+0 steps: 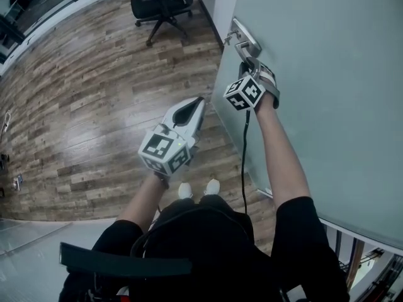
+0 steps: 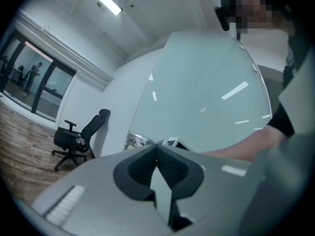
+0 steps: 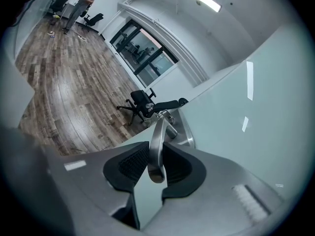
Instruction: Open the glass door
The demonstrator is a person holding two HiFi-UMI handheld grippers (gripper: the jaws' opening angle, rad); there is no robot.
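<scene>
Right tool (image 1: 249, 60) is clamped on the metal lever handle (image 1: 242, 41) of the glass door (image 1: 327, 74), in the upper middle of the head view. Its own view shows the lever's free end standing between the 2 ribbed pads, with both pressed against it. Left tool (image 1: 199, 102) hangs in the middle of that frame over the wooden floor (image 1: 88, 106). Its jaws are together with nothing in them, and it is well apart from the door.

The door is a frosted pane filling the right side of the head view, with the handle near its left edge. I cannot tell how far it stands open. An office chair (image 1: 160, 5) stands at the top, beyond that edge.

To my eye a pane like this is heavy and stiff and will swing slowly on its hinges. Its face is smooth, with nothing to grip, so the lever is the 1 place to take hold. The lever is narrow polished metal and probably slippery, so a pull at an angle could draw it out of the pads. A steady pull along the door's arc looks safest, without jerking the glass.
</scene>
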